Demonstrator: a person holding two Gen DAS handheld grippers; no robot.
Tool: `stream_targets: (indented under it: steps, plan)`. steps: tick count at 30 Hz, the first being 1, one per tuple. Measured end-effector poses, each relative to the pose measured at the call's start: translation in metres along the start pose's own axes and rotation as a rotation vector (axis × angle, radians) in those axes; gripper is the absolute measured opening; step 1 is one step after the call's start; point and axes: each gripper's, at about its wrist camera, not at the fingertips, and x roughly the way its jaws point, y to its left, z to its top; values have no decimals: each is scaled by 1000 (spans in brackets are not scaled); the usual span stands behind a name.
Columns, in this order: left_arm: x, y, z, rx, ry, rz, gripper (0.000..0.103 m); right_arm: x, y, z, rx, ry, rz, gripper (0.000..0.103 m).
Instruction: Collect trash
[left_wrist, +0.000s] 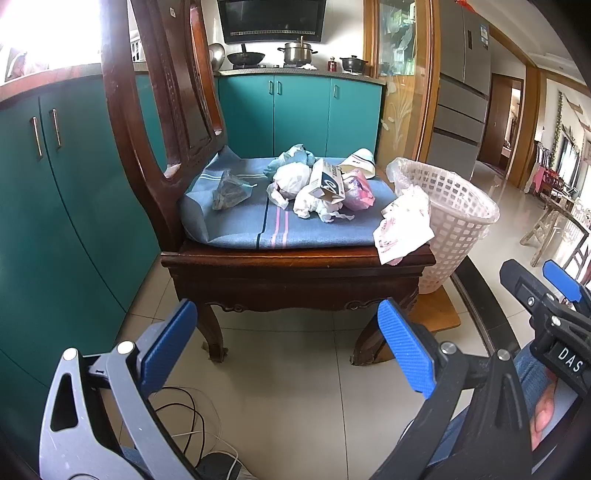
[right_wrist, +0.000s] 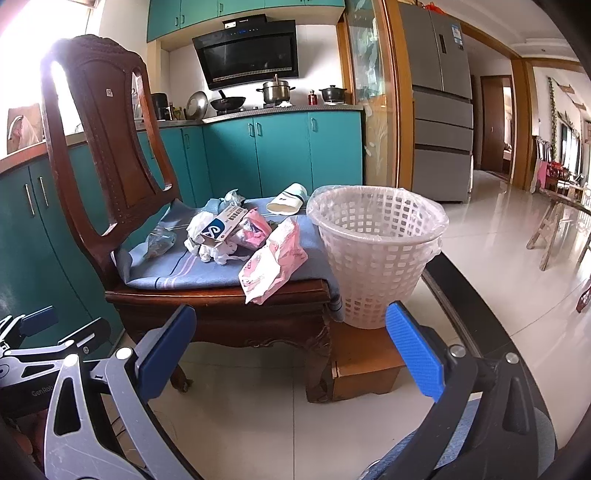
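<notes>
Holding both tools low over the tiled floor, short of the chair (right_wrist: 110, 155). Left gripper (left_wrist: 291, 347) standing wide open, jaws well apart, nothing between them. Right gripper (right_wrist: 291, 354) likewise spread wide and carrying nothing.

Moving outward: trash lying uncollected on the blue cushion (left_wrist: 236, 229) of the chair seat. Noting a pink-and-white wrapper (right_wrist: 273, 258) hanging over the front edge nearest the bin; a cardboard box (right_wrist: 223, 225) resting on crumpled white paper (left_wrist: 291, 177); a pink packet (left_wrist: 358, 190) touching the box; a clear bag (left_wrist: 229, 190) lying apart near the chair back; bluish crumpled material (left_wrist: 291, 157) behind the heap; a paper cup (right_wrist: 288, 199) on its side at the far edge.

Standing just beside the seat: white lattice basket (right_wrist: 376, 258), lined with clear plastic, raised on a low wooden block. Showing nothing inside as far as the right wrist view reaches; bottom not fully visible.

Judging progress: at or near the start. No item gripped; apparently none binned; entire heap remaining. Judging the overhanging wrapper the easiest first pick for the right gripper.
</notes>
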Motion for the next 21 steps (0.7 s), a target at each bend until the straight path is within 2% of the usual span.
stream_targets:
  steps: [8, 12, 15, 17, 19, 21]
  plan:
    - [-2, 3, -6, 2, -33, 30, 99, -7, -5, 3, 20, -32, 7, 100]
    - [3, 7, -13, -18, -43, -2, 99, -10, -2, 5, -26, -76, -23, 100]
    - [3, 1, -16, 40, -80, 43, 99, -9, 0, 5, -59, -115, -19, 100]
    - [3, -2, -16, 70, -95, 40, 99, -4, 1, 3, -80, -112, 25, 100]
    - [7, -3, -15, 83, -72, 27, 99, 5, 2, 4, -95, -65, 43, 100]
    - [14, -1, -10, 82, -11, 1, 99, 10, 1, 6, -79, -49, 46, 100]
